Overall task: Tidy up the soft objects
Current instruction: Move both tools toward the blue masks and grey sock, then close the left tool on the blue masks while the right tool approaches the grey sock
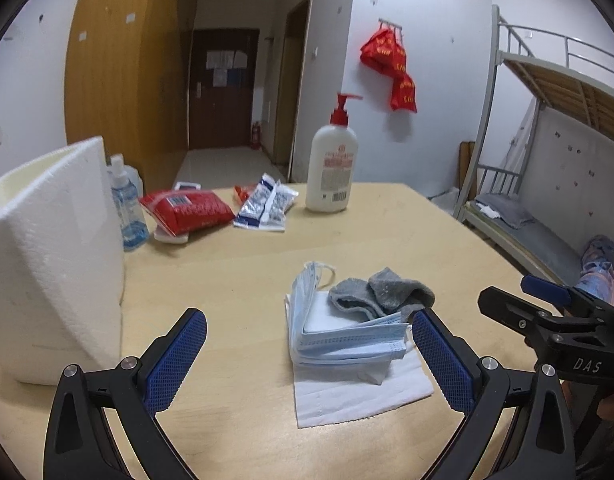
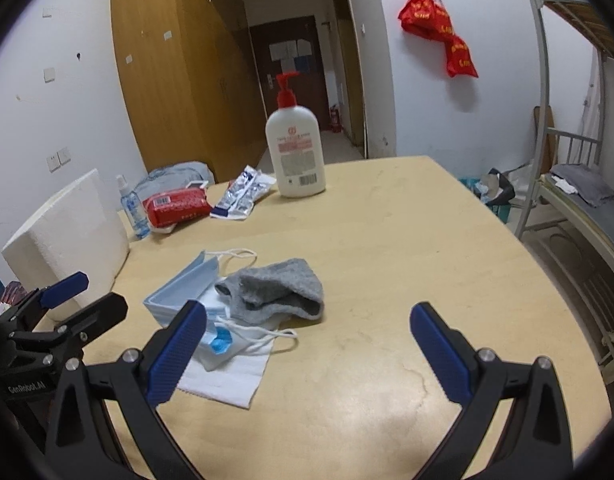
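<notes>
Hovering low over the near edge of the table (image 2: 387, 240), both tools sit with nothing in them: the left hand-held gripper (image 1: 309, 356) has its blue pads spread wide, and the right hand-held gripper (image 2: 309, 354) is spread just as wide. Between and just beyond them lies the soft pile. A white tissue sheet (image 1: 359, 396) is at the bottom, a stack of blue face masks (image 1: 339, 336) rests on it, and a grey sock (image 1: 381, 290) is draped over the far side of the masks, touching them.

Nothing has been lifted yet, so I judge this the approach before a first pick. The sock is on top and looks the obvious first thing to take; that would call for a pinch on its bunched middle without dragging the masks along.

Left of the pile stands a white foam box (image 1: 55, 256), perhaps the destination. Farther beyond the pile are a red packet (image 1: 191, 210), a spray bottle (image 1: 125, 208) and a pump bottle (image 1: 333, 168).
</notes>
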`<control>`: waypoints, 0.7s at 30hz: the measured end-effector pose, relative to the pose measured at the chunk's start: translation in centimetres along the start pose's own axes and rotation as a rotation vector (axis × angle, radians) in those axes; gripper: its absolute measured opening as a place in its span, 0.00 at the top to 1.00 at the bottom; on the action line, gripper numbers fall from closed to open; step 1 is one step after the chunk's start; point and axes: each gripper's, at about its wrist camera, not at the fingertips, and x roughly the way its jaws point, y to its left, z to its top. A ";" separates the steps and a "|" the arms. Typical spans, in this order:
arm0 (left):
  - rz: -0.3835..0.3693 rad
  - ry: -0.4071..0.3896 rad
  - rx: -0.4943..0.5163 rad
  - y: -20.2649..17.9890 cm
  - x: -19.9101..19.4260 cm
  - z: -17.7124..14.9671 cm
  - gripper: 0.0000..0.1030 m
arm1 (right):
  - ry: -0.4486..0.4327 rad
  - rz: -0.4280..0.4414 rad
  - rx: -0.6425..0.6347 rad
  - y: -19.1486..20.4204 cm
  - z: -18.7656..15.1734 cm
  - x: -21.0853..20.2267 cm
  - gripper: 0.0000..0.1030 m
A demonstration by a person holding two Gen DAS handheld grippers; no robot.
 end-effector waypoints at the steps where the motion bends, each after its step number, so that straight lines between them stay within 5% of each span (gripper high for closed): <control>1: 0.000 0.009 -0.002 0.1 0.2 0.0 0.00 | 0.004 -0.001 -0.007 0.0 0.1 0.3 0.00; 12: -0.032 0.137 -0.008 0.3 4.6 0.2 0.02 | 0.043 0.007 -0.028 -0.4 1.0 2.4 0.00; 21: -0.071 0.239 -0.004 0.4 6.9 -0.4 0.20 | 0.059 0.017 -0.036 -0.5 1.3 3.4 0.00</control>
